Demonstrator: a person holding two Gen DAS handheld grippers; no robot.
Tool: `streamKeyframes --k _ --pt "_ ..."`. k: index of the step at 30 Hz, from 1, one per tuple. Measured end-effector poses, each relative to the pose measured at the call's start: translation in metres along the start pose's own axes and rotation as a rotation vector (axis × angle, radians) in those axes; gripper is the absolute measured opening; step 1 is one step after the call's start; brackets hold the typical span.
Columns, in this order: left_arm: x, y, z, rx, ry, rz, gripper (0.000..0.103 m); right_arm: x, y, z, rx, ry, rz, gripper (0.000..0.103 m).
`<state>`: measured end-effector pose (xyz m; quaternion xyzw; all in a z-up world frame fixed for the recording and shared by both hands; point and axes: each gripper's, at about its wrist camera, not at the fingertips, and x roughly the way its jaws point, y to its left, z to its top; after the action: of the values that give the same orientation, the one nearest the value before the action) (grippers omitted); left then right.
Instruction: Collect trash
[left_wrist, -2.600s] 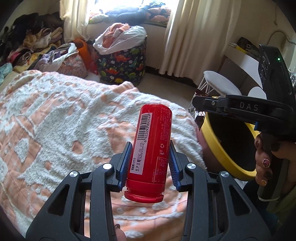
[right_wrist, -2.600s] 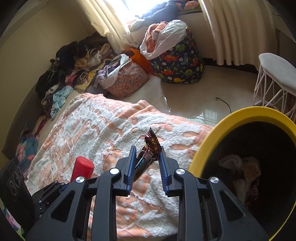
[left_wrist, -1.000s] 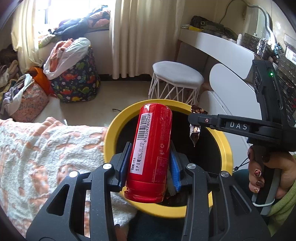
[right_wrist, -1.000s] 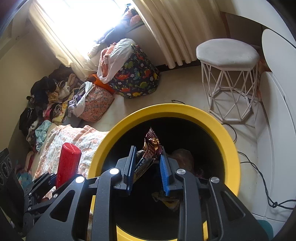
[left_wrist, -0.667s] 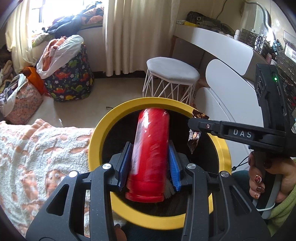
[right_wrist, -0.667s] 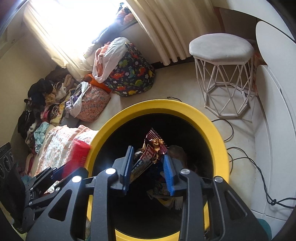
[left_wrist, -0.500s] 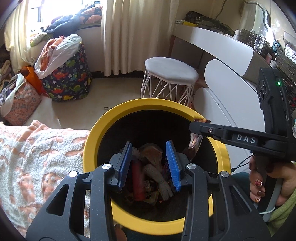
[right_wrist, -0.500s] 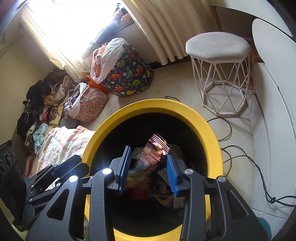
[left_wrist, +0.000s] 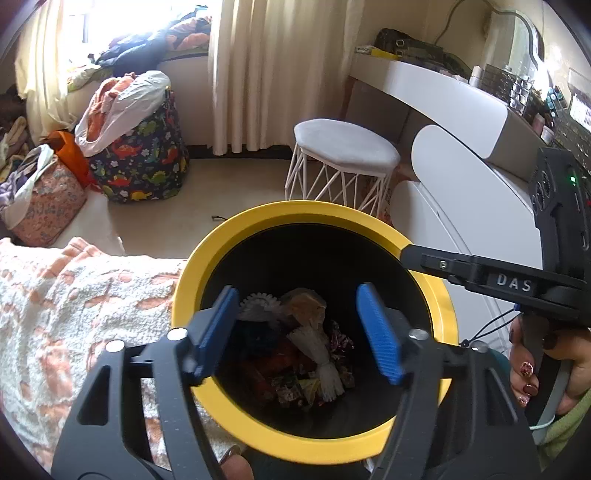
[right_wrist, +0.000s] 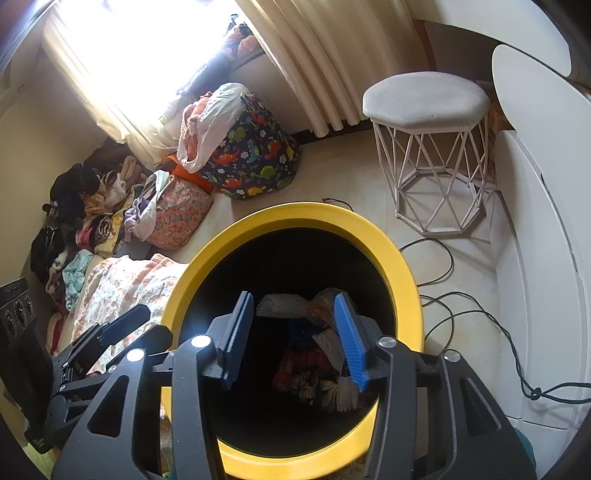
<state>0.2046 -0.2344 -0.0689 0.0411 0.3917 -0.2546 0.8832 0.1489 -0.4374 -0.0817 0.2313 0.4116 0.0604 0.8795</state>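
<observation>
1. My left gripper (left_wrist: 299, 332) is hanging with its blue fingers (left_wrist: 376, 332) spread wide and nothing between them; its jaws have just been opening.
2. My right gripper (right_wrist: 295, 336) is standing about half open, also empty, and its jaws have just been opening too.
3. Both are pointing down into the yellow-rimmed bin (left_wrist: 258, 432), right over its mouth.
4. The trash (left_wrist: 306, 354) is lying at the bottom of the bin: a red can, crumpled wrappers and white tassel-like scraps, heaped together.
5. I am judging the drop-off step as finished for this pair of items.
6. Next I am needing to lift both hands clear of the rim and swing back toward the bed (left_wrist: 55, 314) beside the bin to look for more litter; none is showing on its blanket from here.
</observation>
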Motion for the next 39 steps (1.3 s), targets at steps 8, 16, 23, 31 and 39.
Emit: streamKeyframes --k 8,16,23,31,39 --pt "-0.017 0.008 -0.004 -0.027 -0.033 0.019 0.085 -0.012 0.012 -0.007 -0.033 -0.020 -0.012 0.058" --pt "-0.035 0.020 -0.011 -0.058 -0.063 0.045 0.092 -0.024 0.029 -0.015 -0.074 -0.048 -0.020 0.069" --pt "-0.058 0.032 -0.021 -0.091 -0.100 0.079 0.092 -0.037 0.049 -0.027 -0.142 -0.088 -0.029 0.082" --pt "-0.097 0.052 -0.042 -0.148 -0.184 0.164 0.092 -0.068 0.084 -0.064 -0.312 -0.281 -0.059 0.096" --pt "-0.135 0.063 -0.070 -0.143 -0.264 0.281 0.092 -0.082 0.102 -0.102 -0.332 -0.486 -0.095 0.096"
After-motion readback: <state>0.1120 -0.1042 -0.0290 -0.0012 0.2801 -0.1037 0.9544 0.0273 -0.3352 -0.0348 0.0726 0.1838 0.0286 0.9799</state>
